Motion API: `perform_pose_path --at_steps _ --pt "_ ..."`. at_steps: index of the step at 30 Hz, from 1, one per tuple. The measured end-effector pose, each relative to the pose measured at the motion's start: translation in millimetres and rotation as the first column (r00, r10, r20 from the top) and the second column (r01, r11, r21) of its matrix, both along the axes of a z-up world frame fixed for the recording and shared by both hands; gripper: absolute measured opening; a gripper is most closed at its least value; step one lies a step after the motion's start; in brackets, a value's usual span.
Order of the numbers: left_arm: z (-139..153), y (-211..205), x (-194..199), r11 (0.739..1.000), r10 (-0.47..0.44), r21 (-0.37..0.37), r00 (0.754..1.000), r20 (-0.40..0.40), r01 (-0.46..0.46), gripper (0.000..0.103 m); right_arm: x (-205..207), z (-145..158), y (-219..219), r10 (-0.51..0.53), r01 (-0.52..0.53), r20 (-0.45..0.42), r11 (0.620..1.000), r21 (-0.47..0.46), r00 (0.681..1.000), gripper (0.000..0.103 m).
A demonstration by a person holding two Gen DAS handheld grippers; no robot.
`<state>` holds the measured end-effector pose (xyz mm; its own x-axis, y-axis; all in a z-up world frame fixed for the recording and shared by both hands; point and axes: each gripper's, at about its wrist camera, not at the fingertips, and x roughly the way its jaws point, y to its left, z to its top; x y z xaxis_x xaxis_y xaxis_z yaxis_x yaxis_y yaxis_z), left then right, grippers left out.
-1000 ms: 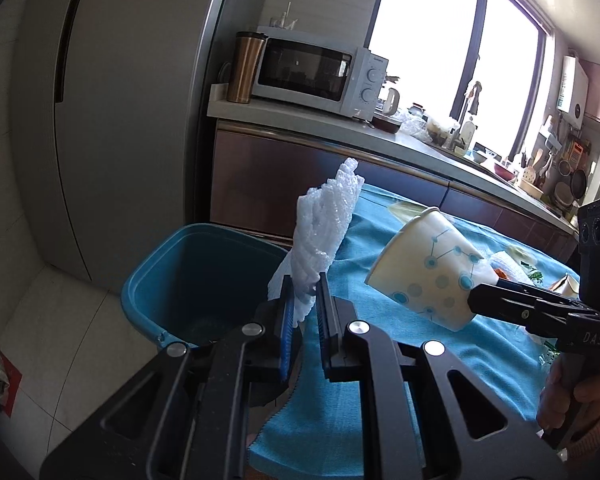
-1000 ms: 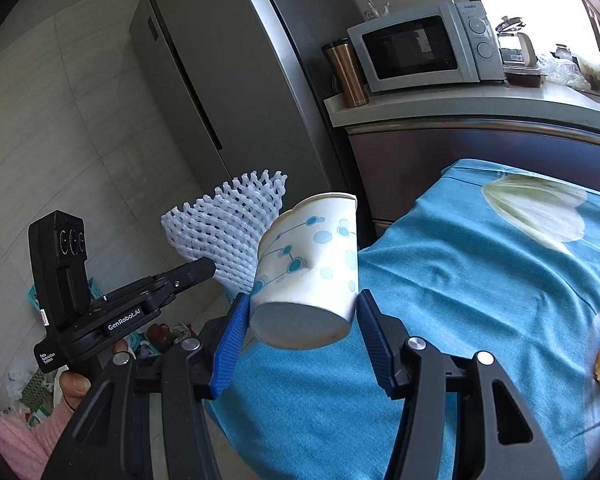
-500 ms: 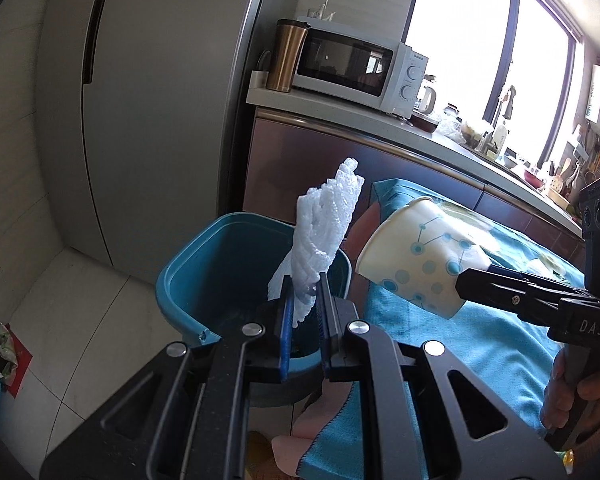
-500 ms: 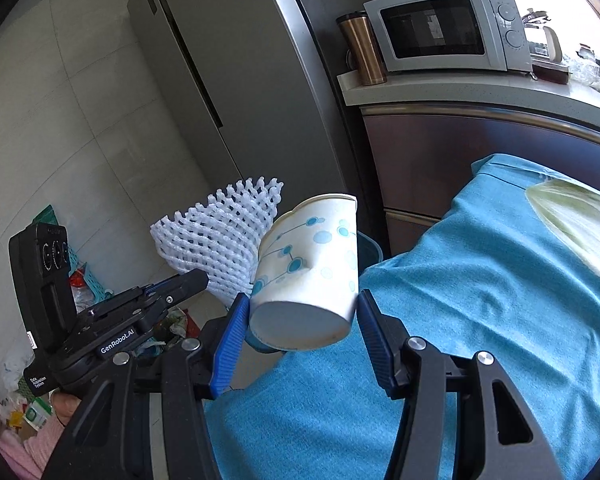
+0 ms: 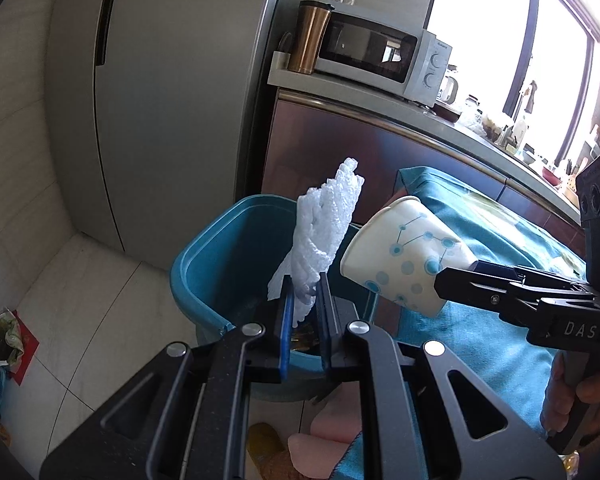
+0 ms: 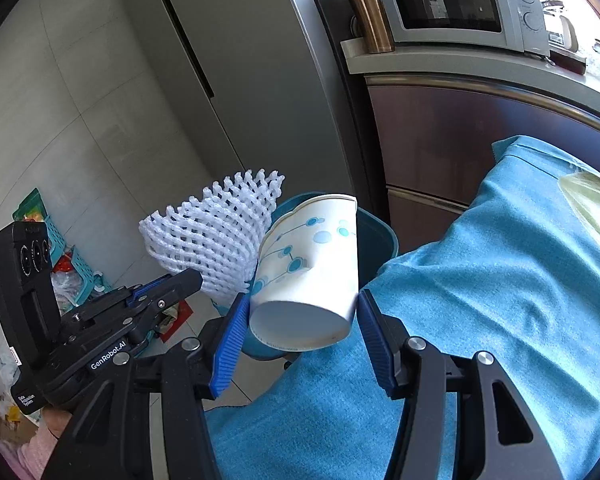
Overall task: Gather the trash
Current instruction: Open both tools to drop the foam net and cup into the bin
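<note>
- Left gripper [image 5: 305,312]: fingers nearly together, pinching the lower end of the white foam net [image 5: 324,232]; net standing up from the fingers, right over the open mouth of the teal bin [image 5: 204,264].
- Right gripper [image 6: 298,320]: fingers spread wide, pressed on the base end of the paper cup [image 6: 308,272]; cup tilted, mouth pointing away toward the bin [image 6: 374,236].
- Change over the last second: both pieces of trash carried off the blue cloth [image 6: 500,300] and past its end toward the fridge; bin now larger and nearer under the left gripper, partly hidden behind net and cup for the right.
- Cup and net just beside each other, possibly touching; hard to tell.
- Meaning for the task: transport nearly done, release not yet made. Net seemingly ready to drop; cup apparently at the bin's near rim, at the cloth's edge, probably needing a little more reach.
- Risk, as a judgement: light net snagging on the ribbed pads or drifting outside the rim.
</note>
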<state>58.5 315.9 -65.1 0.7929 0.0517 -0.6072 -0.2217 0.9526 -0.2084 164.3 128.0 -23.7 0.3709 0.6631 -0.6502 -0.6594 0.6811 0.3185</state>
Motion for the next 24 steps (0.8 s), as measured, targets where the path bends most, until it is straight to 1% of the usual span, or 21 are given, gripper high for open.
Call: perform_pose_path --at_steps 8,13,18,20,21,23,24 --pt "-17 2 14 1.0 0.013 0.001 0.999 -0.046 -0.013 0.012 15 -13 20 0.014 -0.016 -0.053 0.999 -0.036 0.998 0.053" --pt "-25 1 23 1.0 0.012 0.007 0.998 -0.067 -0.012 0.012 21 -17 32 0.02 -0.024 -0.061 0.998 -0.06 0.998 0.053" --pt "-33 0 32 1.0 0.009 0.003 0.996 -0.087 -0.009 0.013 28 -21 39 0.019 -0.025 -0.088 0.998 -0.065 0.996 0.054" --pt "-35 -1 35 1.0 0.013 0.006 0.996 -0.094 -0.013 0.017 30 -21 38 0.008 -0.013 -0.09 0.998 -0.057 0.996 0.057" --pt "-36 -1 37 1.0 0.014 0.005 0.995 -0.096 -0.013 0.019 31 -21 37 0.005 -0.01 -0.092 0.999 -0.052 0.996 0.057" --pt "-37 -3 39 1.0 0.021 0.009 0.995 -0.1 -0.02 0.027 31 -21 33 0.001 -0.004 -0.096 0.999 -0.038 0.995 0.057" --pt "-38 -3 39 1.0 0.024 0.011 0.995 -0.1 -0.023 0.027 31 -22 31 -0.004 0.001 -0.098 0.999 -0.032 0.995 0.057"
